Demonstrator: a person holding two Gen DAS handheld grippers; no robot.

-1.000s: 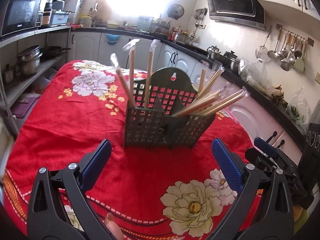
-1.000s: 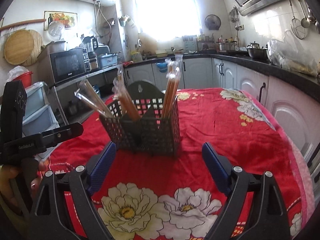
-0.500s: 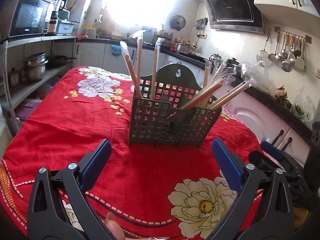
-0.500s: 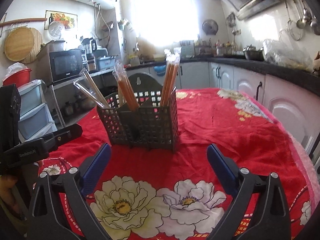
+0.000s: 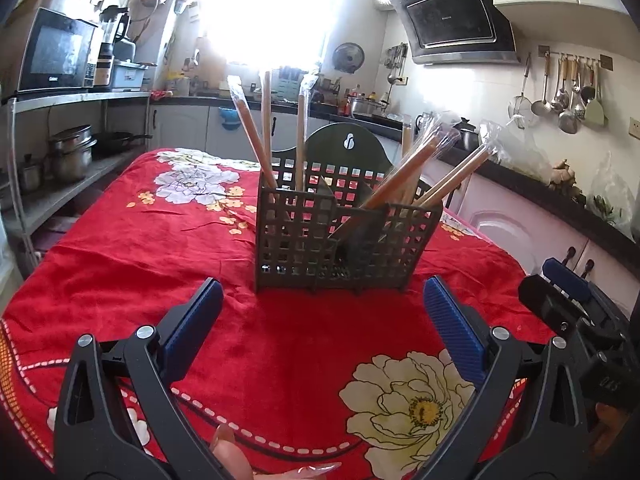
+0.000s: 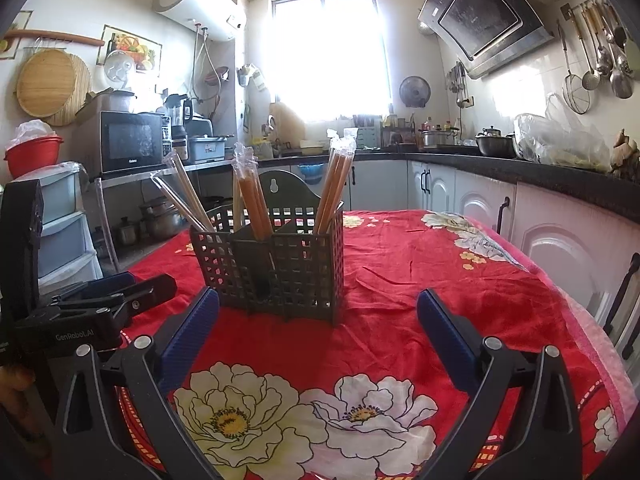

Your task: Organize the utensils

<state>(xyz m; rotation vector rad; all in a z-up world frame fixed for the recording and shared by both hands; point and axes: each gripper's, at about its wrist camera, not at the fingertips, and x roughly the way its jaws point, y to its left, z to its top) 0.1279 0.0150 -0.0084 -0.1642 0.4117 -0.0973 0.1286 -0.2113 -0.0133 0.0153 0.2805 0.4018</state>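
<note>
A dark green lattice utensil holder (image 5: pixel 340 236) stands upright on the red floral tablecloth (image 5: pixel 152 240). Several pairs of plastic-wrapped wooden chopsticks (image 5: pixel 404 176) lean out of its compartments. The holder also shows in the right wrist view (image 6: pixel 276 268), with wrapped chopsticks (image 6: pixel 334 188) in it. My left gripper (image 5: pixel 320 320) is open and empty, low over the cloth in front of the holder. My right gripper (image 6: pixel 318 328) is open and empty, also in front of the holder. The right gripper shows at the right edge of the left wrist view (image 5: pixel 576 312); the left gripper shows at the left of the right wrist view (image 6: pixel 92 308).
Kitchen counters (image 6: pixel 540 176) with white cabinets run along the right and back. A shelf with pots (image 5: pixel 72 156) and a microwave (image 5: pixel 56 56) stands on the left. Ladles (image 5: pixel 568 92) hang on the right wall. The table edge lies close below both grippers.
Both grippers have tilted upward and dropped lower towards the cloth, so the holder is seen more from the side. Both stay open and empty. The holder has not moved.
</note>
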